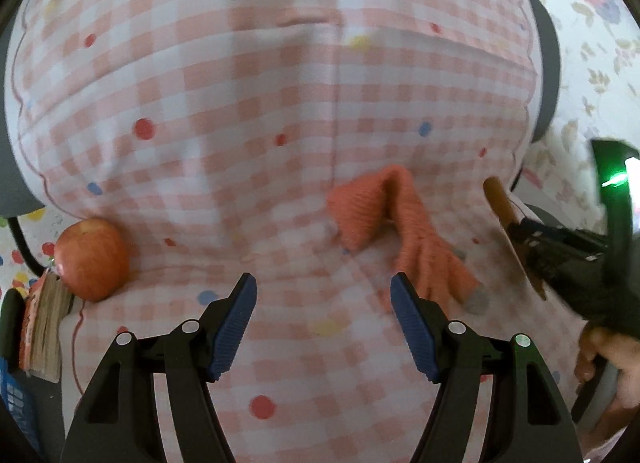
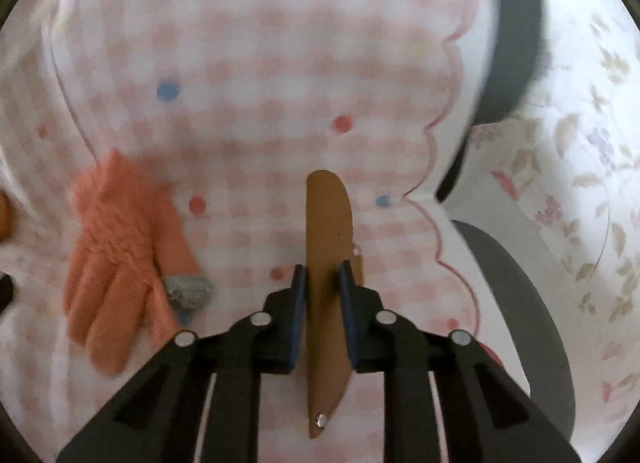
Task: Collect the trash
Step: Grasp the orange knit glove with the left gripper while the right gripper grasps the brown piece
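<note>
- Right gripper [image 2: 322, 275] is seen clamped on a flat brown leather-like strip [image 2: 326, 263], which is held edge-on between the blue pads, above the cloth.
- Rounded at the far end, the strip is marked by a small metal stud near its close end; from the left wrist it is glimpsed at the right gripper [image 1: 520, 239].
- Left gripper [image 1: 324, 299] is held wide open, nothing between its fingers.
- An orange knit glove [image 2: 116, 247] with a grey thumb tip is spread just left of the strip.
- An apple [image 1: 92, 259] is seen at the cloth's left edge.
- Everything is backed by a pink gingham cloth [image 1: 280, 83] with coloured dots; floral fabric [image 2: 580, 167] is seen beyond its scalloped border.
</note>
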A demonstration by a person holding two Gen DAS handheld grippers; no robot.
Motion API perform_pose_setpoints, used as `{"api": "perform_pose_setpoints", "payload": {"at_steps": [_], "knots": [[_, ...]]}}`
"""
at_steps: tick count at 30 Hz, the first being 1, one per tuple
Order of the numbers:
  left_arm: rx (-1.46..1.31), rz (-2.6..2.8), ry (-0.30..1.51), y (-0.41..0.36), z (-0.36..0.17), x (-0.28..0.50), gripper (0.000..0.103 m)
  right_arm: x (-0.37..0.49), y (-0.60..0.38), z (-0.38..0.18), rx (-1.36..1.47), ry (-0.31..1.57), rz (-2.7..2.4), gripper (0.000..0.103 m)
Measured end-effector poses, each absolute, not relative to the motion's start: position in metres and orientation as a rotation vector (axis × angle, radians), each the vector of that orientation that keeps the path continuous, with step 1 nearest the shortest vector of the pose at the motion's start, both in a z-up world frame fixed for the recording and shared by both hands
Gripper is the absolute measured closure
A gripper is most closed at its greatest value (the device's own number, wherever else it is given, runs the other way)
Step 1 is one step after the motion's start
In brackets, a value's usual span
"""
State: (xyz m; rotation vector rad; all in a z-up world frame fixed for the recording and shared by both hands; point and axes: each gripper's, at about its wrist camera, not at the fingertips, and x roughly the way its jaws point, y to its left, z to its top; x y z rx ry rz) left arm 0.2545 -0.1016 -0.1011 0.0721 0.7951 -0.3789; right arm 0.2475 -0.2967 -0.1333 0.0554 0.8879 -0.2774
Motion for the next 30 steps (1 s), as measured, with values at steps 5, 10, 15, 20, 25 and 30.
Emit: {"api": "perform_pose_setpoints", "payload": {"at_steps": [5, 10, 15, 20, 25, 30], "knots": [[0.061, -0.422, 0.818, -0.129, -0.102, 0.258, 0.033, 0.216, -0.325, -0.115, 0.221, 0.792, -0.154, 0.089], [-0.002, -0.425, 0.847, -0.146, -0.113, 0.279, 0.036, 0.195, -0.331, -0.102, 0.264, 0.740, -0.093, 0.089], [-0.065, -0.458, 0.894, -0.161, -0.123, 0.303, 0.052, 0.185, -0.336, -0.093, 0.284, 0.706, -0.060, 0.089], [-0.112, -0.514, 0.916, -0.166, -0.125, 0.304, 0.095, 0.175, -0.336, -0.089, 0.281, 0.693, -0.047, 0.089], [-0.040, -0.564, 0.692, -0.149, -0.073, 0.244, 0.096, 0.151, -0.334, -0.078, 0.288, 0.665, -0.031, 0.089], [0.076, -0.558, 0.619, -0.131, -0.039, 0.185, 0.096, 0.118, -0.319, -0.059, 0.273, 0.630, 0.015, 0.089]]}}
